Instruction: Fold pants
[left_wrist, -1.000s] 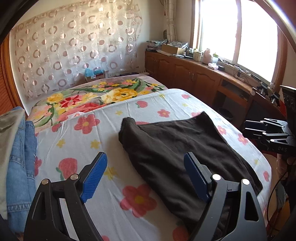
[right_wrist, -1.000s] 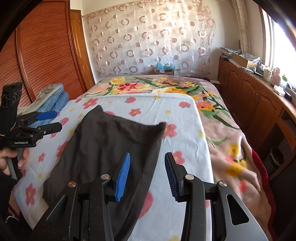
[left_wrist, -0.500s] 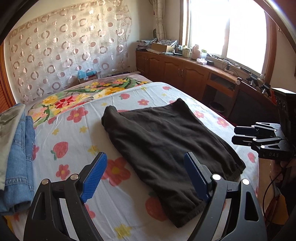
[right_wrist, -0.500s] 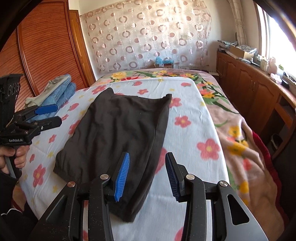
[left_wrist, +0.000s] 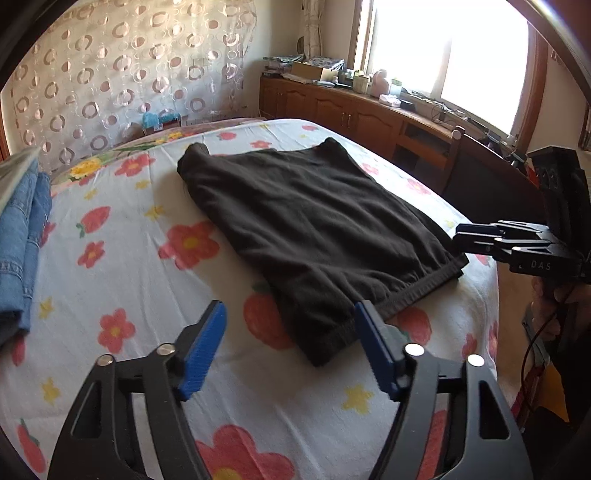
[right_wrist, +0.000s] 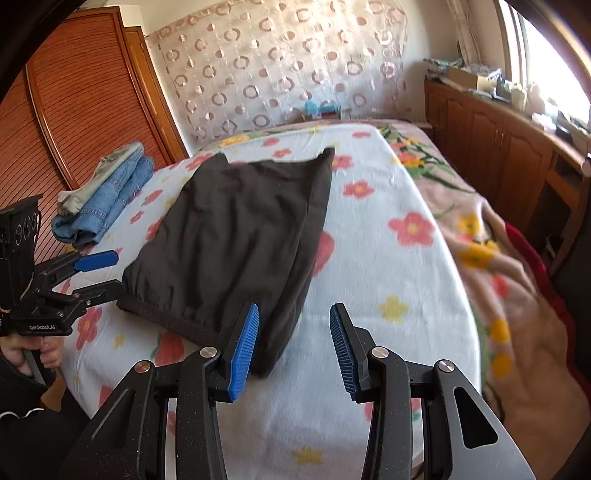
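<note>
The left gripper (left_wrist: 288, 350) hangs with its blue pads spread wide and gripping nothing, just above the near corner of the dark pants (left_wrist: 314, 229), which lie folded flat on the flowered sheet (left_wrist: 129, 280) of the bed, waistband toward the near edge. The right gripper (right_wrist: 293, 343) is released too, its jaws parted and empty, one pad over the pants' near edge; seen from across, its body reads "DAS" and the left one reads "GenRobot.AI". Folded jeans (right_wrist: 107, 199) sit well apart by the wooden wardrobe (right_wrist: 85, 110).
</note>
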